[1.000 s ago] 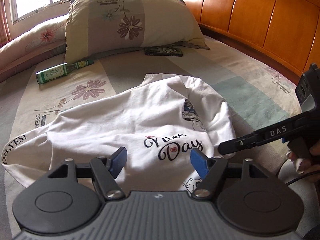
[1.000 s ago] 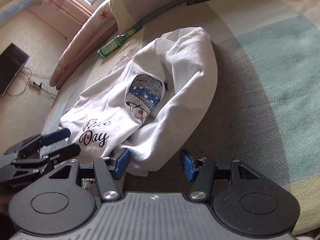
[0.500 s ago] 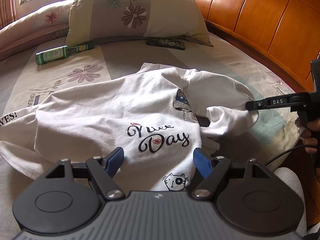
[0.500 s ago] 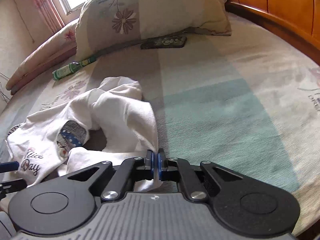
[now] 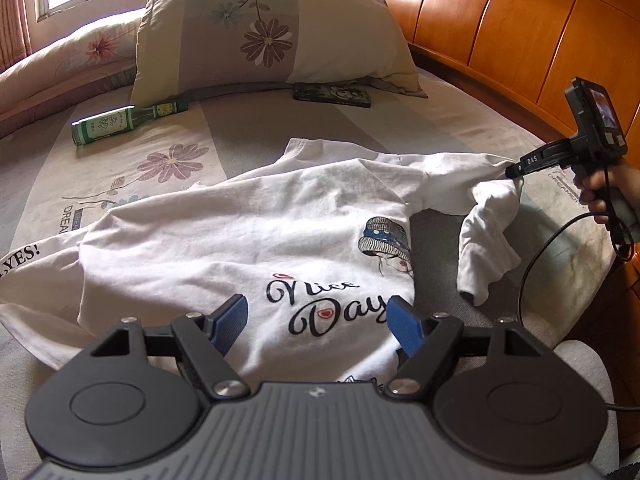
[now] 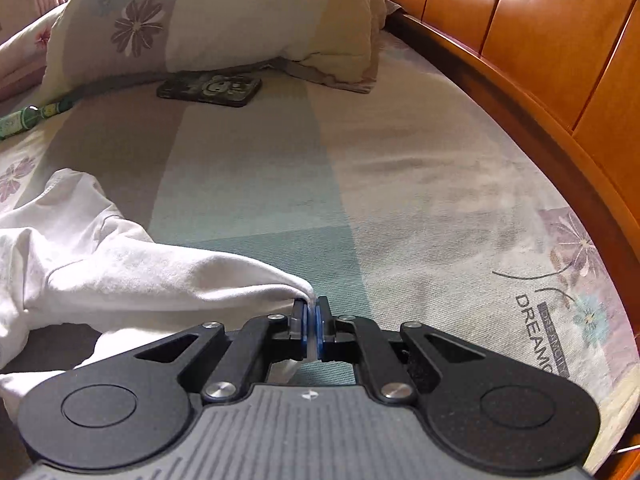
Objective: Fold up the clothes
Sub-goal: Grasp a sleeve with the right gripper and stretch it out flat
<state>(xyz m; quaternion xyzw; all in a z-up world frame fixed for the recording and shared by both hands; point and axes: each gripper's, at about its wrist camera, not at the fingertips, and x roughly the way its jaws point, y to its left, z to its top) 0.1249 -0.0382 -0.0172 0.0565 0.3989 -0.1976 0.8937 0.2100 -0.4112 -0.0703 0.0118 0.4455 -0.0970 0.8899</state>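
A white T-shirt with "Nice Day" lettering lies rumpled on the bed. My left gripper is open, its blue pads just above the shirt's near hem. My right gripper is shut on a pinch of the white T-shirt's sleeve and holds it stretched to the right. In the left wrist view the right gripper grips the sleeve at the shirt's right side, with loose cloth hanging below it.
A flowered pillow leans at the head of the bed. A green bottle and a dark phone lie in front of it. A wooden headboard curves along the right side.
My right gripper closed on the sleeve, then pulled it out to the right and away from the shirt body. The shirt has spread flatter. My left gripper stayed open over the hem.
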